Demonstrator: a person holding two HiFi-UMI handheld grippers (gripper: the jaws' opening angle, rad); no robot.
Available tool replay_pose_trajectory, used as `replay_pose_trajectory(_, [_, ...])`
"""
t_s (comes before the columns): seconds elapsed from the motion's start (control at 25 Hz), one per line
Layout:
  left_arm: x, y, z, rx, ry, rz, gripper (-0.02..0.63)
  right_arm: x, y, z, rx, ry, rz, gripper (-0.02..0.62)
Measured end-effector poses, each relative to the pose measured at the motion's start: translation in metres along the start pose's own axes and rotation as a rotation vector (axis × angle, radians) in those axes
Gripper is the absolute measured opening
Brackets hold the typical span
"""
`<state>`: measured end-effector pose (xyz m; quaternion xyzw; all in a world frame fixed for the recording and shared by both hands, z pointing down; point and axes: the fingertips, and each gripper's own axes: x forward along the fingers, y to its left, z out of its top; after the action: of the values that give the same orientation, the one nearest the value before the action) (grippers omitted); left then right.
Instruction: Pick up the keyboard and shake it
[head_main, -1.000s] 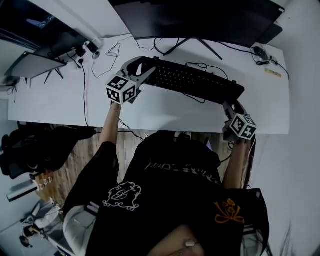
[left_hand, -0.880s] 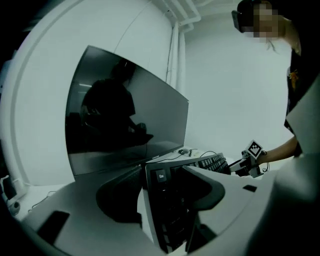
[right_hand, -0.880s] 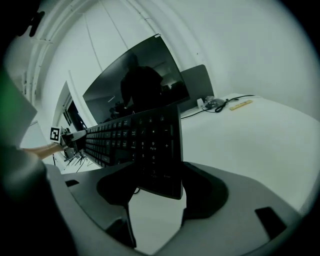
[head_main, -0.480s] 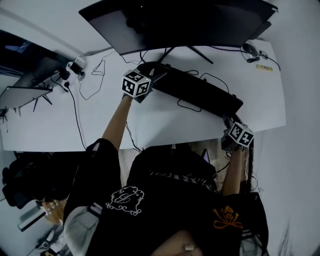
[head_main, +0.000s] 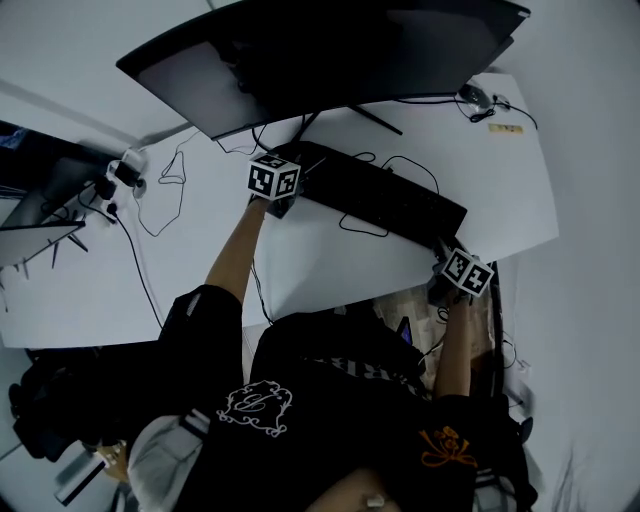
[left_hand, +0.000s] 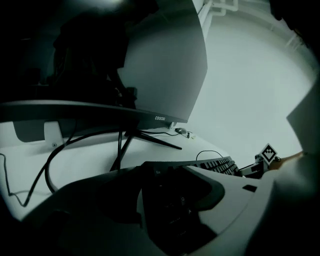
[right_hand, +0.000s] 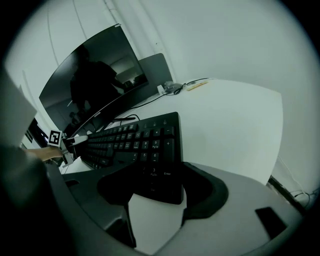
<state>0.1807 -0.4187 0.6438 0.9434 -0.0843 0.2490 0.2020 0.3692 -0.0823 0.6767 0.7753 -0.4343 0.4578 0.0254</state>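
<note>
A black keyboard (head_main: 385, 195) stretches slantwise across the white desk (head_main: 330, 262) in front of the monitor. My left gripper (head_main: 293, 172) is shut on its left end, and that end fills the gap between the jaws in the left gripper view (left_hand: 170, 200). My right gripper (head_main: 446, 248) is shut on the right end, so the number pad (right_hand: 155, 165) sits between its jaws (right_hand: 157, 187). From the right gripper view, bare desk shows under the keyboard's near corner. The keys (left_hand: 220, 164) run away toward the other gripper's marker cube.
A wide dark monitor (head_main: 330, 50) on a splayed stand looms just behind the keyboard. Cables (head_main: 160, 190) loop over the left of the desk. A mouse (head_main: 470, 97) and a small yellow label (head_main: 507, 128) lie at the far right corner. The desk's front edge is beside my right gripper.
The head view has swung, bringing the monitor far more into view. The keyboard, held by both grippers throughout, now looks smaller and sits lower in the picture, and both marker cubes have shifted with it.
</note>
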Motion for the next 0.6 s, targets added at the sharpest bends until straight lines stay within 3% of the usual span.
replay_pose_trajectory(0.16, [0.014,0.007,-0.016,-0.046,0.052,0.032,0.253,0.001,-0.005,-0.009,0.065,-0.003,-0.008,0.276])
replay_pose_trajectory(0.6, [-0.003,-0.007,-0.002,0.035,0.039,0.09,0.254,-0.013,-0.004,0.003,0.019,-0.063,-0.018,0.277])
